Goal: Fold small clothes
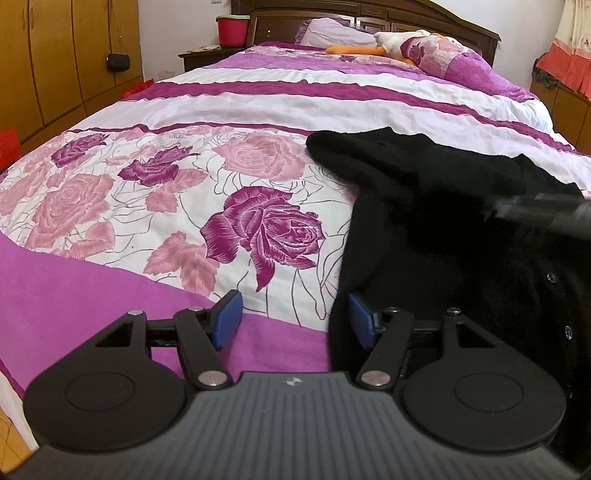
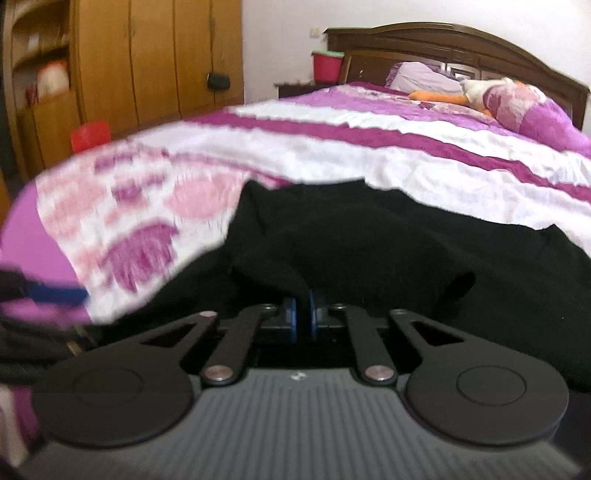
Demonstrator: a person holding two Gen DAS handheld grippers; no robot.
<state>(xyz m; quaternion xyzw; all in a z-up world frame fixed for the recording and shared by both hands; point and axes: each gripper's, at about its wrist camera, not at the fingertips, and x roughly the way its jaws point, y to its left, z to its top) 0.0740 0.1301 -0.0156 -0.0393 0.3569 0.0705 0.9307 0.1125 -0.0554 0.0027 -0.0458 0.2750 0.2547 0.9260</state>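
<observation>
Two tools work one black knitted garment (image 1: 424,221) lying on the rose-patterned purple and white bedspread (image 1: 166,192). The right tool (image 2: 302,314) is clenched, its blue pads pressed together on a raised fold of the cloth directly ahead of it. The left tool (image 1: 293,319) stands released; its right pad (image 1: 360,317) touches the garment's near left edge, and bare bedspread shows between the pads. The cloth therefore lies to the right of the left tool, running away toward the headboard (image 1: 369,14). The right tool is the nearer.

Wooden wardrobes (image 1: 66,55) flank a dark headboard (image 2: 461,44) against white walls (image 1: 173,33).
</observation>
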